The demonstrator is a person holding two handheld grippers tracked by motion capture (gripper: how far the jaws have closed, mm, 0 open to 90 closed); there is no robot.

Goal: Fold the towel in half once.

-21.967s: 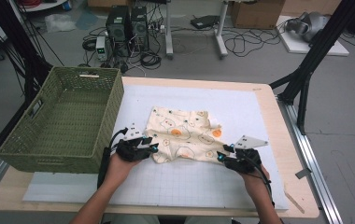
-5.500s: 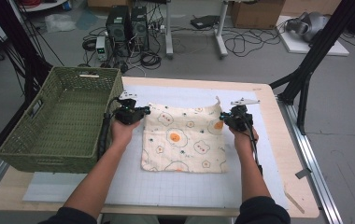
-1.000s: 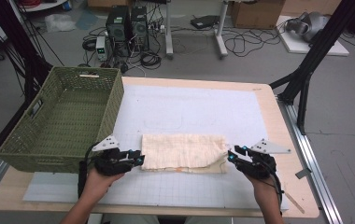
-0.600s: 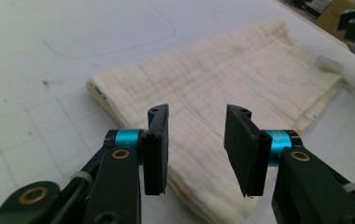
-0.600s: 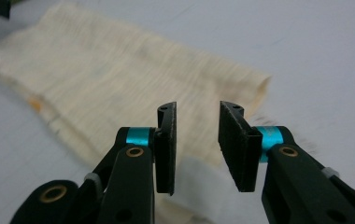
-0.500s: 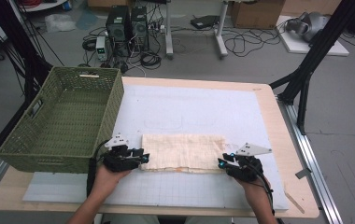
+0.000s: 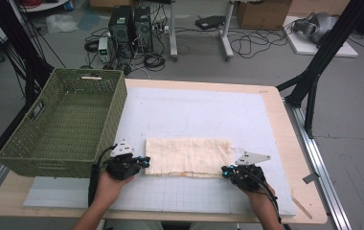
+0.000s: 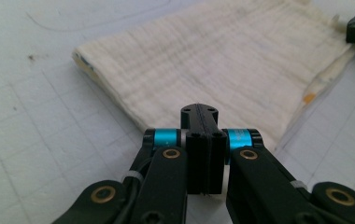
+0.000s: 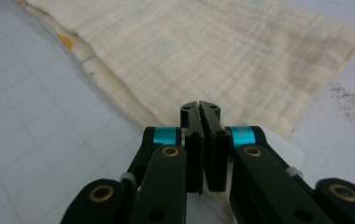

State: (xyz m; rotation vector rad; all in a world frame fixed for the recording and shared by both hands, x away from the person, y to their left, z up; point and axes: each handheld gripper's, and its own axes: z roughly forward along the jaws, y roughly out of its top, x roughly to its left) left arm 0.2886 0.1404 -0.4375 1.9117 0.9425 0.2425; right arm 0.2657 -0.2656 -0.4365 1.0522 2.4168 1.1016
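Note:
A cream cloth (image 7: 187,155), folded into a long strip, lies flat on the white gridded mat (image 7: 209,115). My left gripper (image 7: 144,162) is at the strip's near left corner. Its jaws have just been closing and now stand together, pinching that corner of the cloth (image 8: 222,60) at the left gripper's tips (image 8: 199,109). My right gripper (image 7: 224,170) is at the near right corner. Its jaws have also just been closing and press on the cloth's (image 9: 203,51) edge at the right gripper's tips (image 9: 200,106). An orange print mark (image 9: 65,41) peeks out from the fold.
A green woven basket (image 7: 106,124) stands at the mat's left edge, close to my left hand. The wooden table's edge (image 7: 309,191) runs along the right. Cables, computer cases and black frame legs are on the floor beyond the table.
Both hands have moved inward from beside the strip to its near corners, the right one also sinking. Both pairs of jaws went from parted to together.

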